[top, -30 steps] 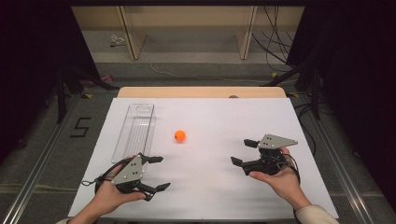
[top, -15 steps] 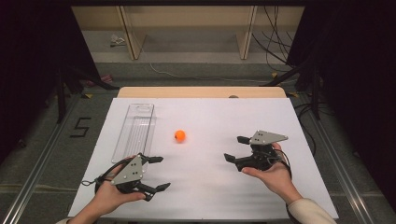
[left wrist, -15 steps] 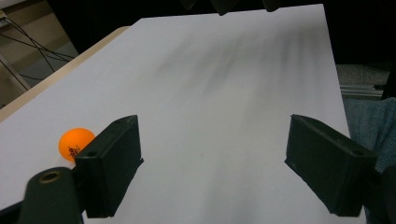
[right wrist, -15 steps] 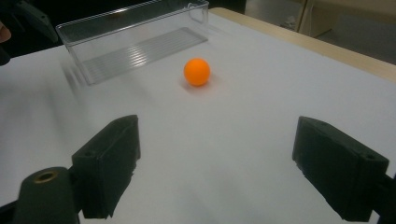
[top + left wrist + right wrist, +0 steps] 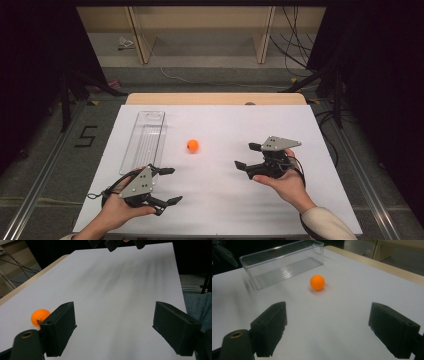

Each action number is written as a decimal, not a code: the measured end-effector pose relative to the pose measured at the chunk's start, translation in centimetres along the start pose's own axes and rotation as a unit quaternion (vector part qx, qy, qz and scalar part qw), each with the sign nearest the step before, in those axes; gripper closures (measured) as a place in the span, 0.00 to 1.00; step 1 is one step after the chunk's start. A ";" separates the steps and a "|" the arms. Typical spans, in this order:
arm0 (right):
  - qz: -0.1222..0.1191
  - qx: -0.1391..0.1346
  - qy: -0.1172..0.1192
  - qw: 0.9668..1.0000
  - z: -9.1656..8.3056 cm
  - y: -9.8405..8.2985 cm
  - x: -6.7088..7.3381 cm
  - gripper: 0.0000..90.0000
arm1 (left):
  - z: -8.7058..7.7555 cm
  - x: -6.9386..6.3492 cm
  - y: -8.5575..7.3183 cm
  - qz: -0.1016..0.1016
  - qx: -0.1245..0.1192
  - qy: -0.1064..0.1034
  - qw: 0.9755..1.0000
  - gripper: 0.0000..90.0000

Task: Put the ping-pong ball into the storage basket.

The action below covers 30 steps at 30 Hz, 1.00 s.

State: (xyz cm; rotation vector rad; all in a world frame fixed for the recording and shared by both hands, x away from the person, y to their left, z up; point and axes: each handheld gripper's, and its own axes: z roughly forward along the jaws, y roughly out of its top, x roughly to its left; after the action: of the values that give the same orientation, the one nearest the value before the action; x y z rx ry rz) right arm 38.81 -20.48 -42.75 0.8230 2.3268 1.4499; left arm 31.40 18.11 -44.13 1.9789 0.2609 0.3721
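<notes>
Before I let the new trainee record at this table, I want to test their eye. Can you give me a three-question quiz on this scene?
1. True or false: the orange ball lies inside the clear tray.
2. Multiple choice: the jaws of the right gripper are A) shut on the ball, B) open with nothing between them, C) shut and empty.
3. In the high view, which gripper is nearer the clear tray's near end?

Key
1. False: it sits on the white table, to the right of the tray.
2. B.
3. The left gripper.
</notes>
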 end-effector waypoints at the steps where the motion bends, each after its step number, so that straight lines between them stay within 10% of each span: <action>1: 0.000 0.000 0.001 1.000 0.1 0.0 0.0 0.18 | 0.0 0.0 0.0 0.000 0.000 0.000 1.000 0.20; 30: 0.001 0.006 0.011 1.000 3.1 0.9 -0.2 0.18 | 0.0 0.0 0.0 0.001 -0.001 0.000 1.000 0.20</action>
State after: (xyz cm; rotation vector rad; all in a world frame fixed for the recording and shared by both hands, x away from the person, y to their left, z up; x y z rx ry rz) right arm 40.81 -18.03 -43.40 0.8183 2.3541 1.4534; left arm 31.39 18.13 -44.09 1.9766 0.2590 0.3728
